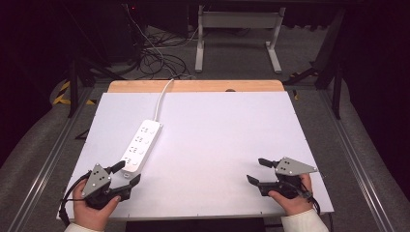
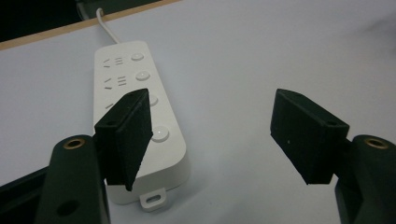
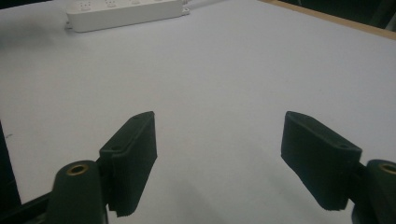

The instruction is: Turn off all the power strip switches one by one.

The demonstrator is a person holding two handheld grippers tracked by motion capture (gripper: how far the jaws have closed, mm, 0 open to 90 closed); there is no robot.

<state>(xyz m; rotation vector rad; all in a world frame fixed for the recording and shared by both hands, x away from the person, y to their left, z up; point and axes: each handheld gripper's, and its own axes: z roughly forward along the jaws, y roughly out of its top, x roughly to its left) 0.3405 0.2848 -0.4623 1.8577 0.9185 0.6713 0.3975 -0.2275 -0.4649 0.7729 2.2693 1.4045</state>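
Left gripper (image 1: 126, 174) at near left of table (image 1: 217, 135), jaws spread wide, nothing between pads. Near end of white power strip (image 1: 141, 145) just ahead of jaws, no contact visible. Strip runs away diagonally; cord (image 1: 163, 99) leaves over far edge. Right gripper (image 1: 257, 170) near right corner, jaws wide, holding nothing, well apart from strip.

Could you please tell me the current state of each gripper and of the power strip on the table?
left gripper: open, empty, jaws at the strip's near end.
right gripper: open, empty, over bare table.
power strip: lying flat, sockets up, nothing plugged in, cord running off the far edge.
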